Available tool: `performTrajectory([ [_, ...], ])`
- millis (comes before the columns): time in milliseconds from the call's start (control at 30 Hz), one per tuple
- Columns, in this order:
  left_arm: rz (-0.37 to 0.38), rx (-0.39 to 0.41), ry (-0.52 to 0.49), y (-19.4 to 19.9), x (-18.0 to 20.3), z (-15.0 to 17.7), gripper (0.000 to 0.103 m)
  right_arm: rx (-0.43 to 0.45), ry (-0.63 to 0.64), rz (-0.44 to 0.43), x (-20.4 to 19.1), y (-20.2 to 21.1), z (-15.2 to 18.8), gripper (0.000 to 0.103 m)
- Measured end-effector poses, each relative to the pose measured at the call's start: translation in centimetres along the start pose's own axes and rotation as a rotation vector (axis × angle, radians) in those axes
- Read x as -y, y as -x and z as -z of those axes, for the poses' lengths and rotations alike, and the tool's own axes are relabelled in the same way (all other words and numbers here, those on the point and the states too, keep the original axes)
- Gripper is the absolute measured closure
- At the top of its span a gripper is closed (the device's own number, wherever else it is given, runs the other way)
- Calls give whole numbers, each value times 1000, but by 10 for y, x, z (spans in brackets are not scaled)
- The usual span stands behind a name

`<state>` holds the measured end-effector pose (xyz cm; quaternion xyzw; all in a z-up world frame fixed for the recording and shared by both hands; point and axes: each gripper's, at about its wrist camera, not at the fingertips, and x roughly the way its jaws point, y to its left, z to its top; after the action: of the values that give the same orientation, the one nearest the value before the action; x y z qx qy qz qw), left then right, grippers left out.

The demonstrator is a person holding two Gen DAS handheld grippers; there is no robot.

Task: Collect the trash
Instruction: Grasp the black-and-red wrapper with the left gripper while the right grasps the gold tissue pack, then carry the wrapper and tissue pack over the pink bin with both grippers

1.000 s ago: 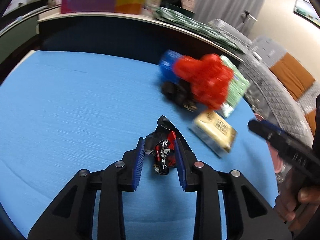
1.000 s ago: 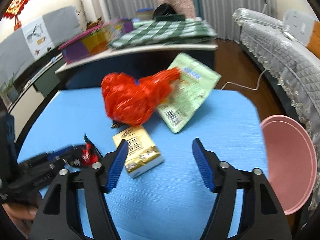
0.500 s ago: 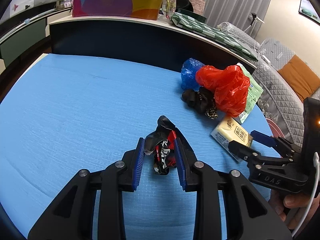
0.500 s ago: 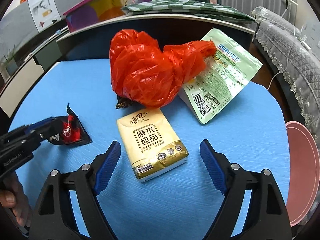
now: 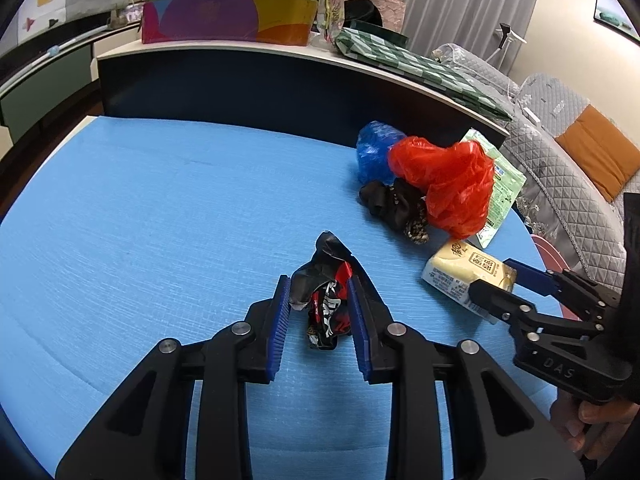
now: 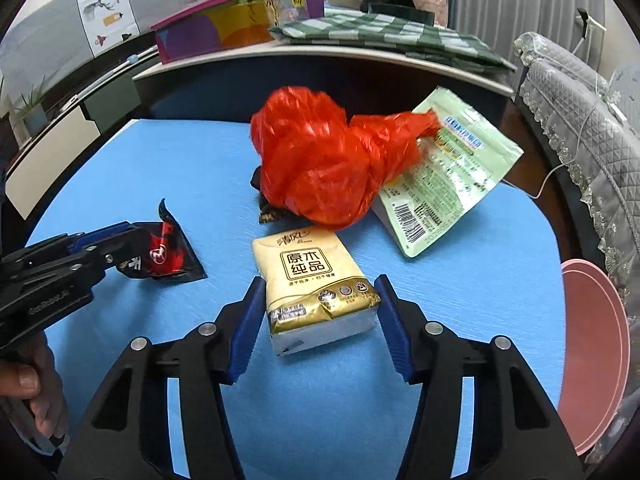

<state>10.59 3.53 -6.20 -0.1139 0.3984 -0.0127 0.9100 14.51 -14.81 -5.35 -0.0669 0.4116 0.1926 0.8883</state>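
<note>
Two pieces are being taken at once on the blue table. At left, the crumpled black-and-red wrapper is clamped narrowly by the left gripper. At right, the right gripper, just closing, brackets the yellow tissue pack; the squeeze should be finished squarely before lifting.

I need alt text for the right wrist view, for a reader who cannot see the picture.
The right gripper has been closing around a yellow tissue pack on a blue table. Behind it lie a crumpled red plastic bag and a pale green pouch. At left, the left gripper grips a black-and-red wrapper.
</note>
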Motion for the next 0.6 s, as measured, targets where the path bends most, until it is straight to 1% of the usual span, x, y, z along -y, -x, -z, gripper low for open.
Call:
performTrajectory([
  [133, 2, 13, -14, 7, 5, 0, 79, 19, -12, -1, 5, 14, 1, 48],
  [600, 8, 54, -72, 35, 28, 6, 79, 97, -67, 43, 30, 62, 10, 49],
])
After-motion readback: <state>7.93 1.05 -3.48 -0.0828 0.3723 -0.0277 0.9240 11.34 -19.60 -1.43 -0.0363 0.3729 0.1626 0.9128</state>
